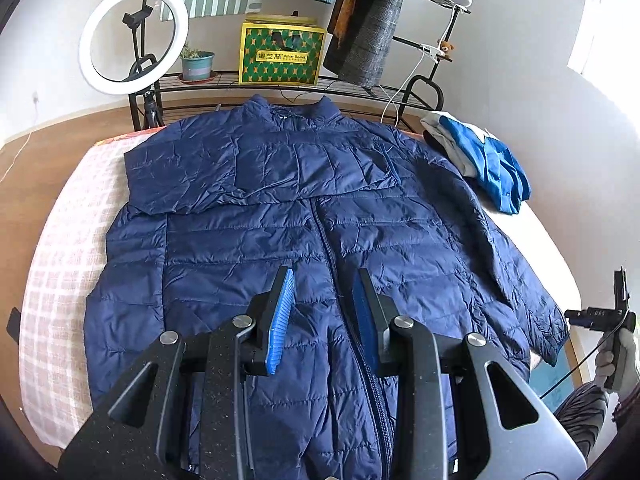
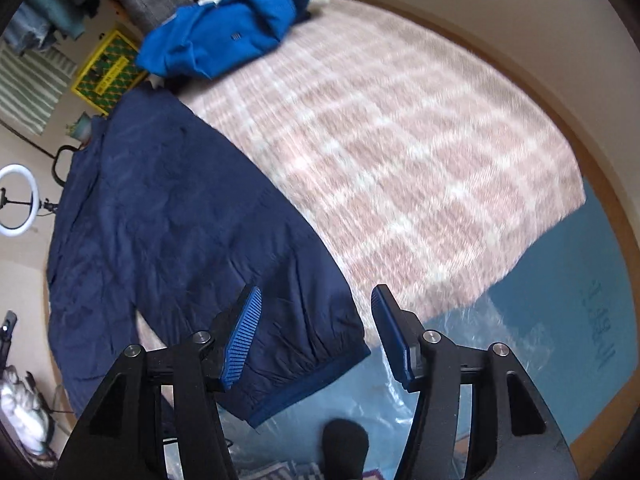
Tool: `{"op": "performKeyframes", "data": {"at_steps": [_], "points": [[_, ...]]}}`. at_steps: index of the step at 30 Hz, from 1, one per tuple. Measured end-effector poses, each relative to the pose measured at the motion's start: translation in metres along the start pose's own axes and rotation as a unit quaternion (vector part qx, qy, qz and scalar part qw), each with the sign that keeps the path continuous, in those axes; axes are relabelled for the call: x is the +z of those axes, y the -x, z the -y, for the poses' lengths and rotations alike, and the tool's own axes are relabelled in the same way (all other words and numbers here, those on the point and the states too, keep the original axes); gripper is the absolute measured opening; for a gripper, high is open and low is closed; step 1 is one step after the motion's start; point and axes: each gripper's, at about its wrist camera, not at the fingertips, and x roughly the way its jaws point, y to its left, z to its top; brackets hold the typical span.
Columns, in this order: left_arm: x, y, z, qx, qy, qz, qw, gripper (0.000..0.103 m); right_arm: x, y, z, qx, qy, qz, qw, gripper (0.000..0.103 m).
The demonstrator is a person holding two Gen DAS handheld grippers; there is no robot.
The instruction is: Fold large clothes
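A navy quilted puffer jacket (image 1: 280, 216) lies front up on the checked bed cover (image 1: 60, 240). Its left sleeve is folded across the chest; its right sleeve (image 1: 516, 280) stretches out toward the bed's right edge. My left gripper (image 1: 324, 280) is open and empty, hovering over the zipper at the jacket's lower middle. My right gripper (image 2: 316, 296) is open and empty, just above the cuff end of the outstretched sleeve (image 2: 280, 340). The right gripper also shows at the far right of the left wrist view (image 1: 616, 320).
A crumpled blue and white garment (image 1: 488, 164) lies at the bed's far right corner. A black rack (image 1: 280, 88) behind the bed holds a yellow-green box (image 1: 280, 56), a potted plant (image 1: 196, 64) and hanging clothes. A ring light (image 1: 132, 36) stands at the left. A teal mat (image 2: 560, 280) lies beside the bed.
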Motion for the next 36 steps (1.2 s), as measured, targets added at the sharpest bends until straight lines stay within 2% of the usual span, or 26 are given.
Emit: {"op": "performKeyframes", "data": {"at_steps": [3, 5, 7, 9, 12, 15, 18, 22, 26, 30, 36], "points": [[0.0, -0.005, 0.001, 0.0, 0.0, -0.007, 1.0, 0.031, -0.007, -0.006, -0.005, -0.002, 0.017, -0.012, 1.0, 0.04], [0.0, -0.007, 0.003, -0.002, -0.001, -0.01, 1.0, 0.031, -0.012, -0.013, -0.011, -0.004, 0.034, -0.023, 0.999, 0.009], [0.001, -0.009, 0.005, -0.003, -0.005, -0.011, 0.9999, 0.031, -0.014, -0.011, -0.017, 0.002, 0.037, -0.018, 0.999, 0.004], [0.001, -0.009, 0.006, -0.002, -0.007, -0.011, 0.9999, 0.031, -0.014, 0.001, -0.02, 0.014, 0.029, 0.001, 0.999, 0.003], [0.001, -0.009, 0.006, -0.001, -0.006, -0.01, 0.9999, 0.031, -0.009, 0.032, -0.027, 0.056, 0.011, 0.039, 0.998, 0.003], [0.002, -0.009, 0.0, 0.004, -0.004, -0.01, 0.9999, 0.031, -0.001, 0.068, -0.049, 0.089, 0.018, 0.081, 0.993, 0.002], [0.005, -0.008, -0.009, 0.005, 0.002, -0.009, 0.9999, 0.031, 0.007, 0.099, -0.086, 0.125, 0.048, 0.113, 0.984, 0.002], [0.01, -0.002, -0.021, 0.0, 0.019, -0.001, 0.9998, 0.031, 0.012, 0.118, -0.155, 0.177, 0.102, 0.128, 0.971, 0.002], [0.018, 0.001, -0.039, -0.019, 0.051, -0.002, 0.9985, 0.031, 0.009, 0.105, -0.232, 0.218, 0.156, 0.112, 0.957, 0.002], [0.023, 0.001, -0.06, -0.037, 0.091, -0.004, 0.9952, 0.031, 0.006, 0.067, -0.307, 0.239, 0.203, 0.081, 0.946, 0.002], [0.024, -0.005, -0.077, -0.016, 0.086, -0.011, 0.9961, 0.031, -0.01, -0.008, -0.386, 0.266, 0.245, 0.013, 0.932, 0.001]]}}
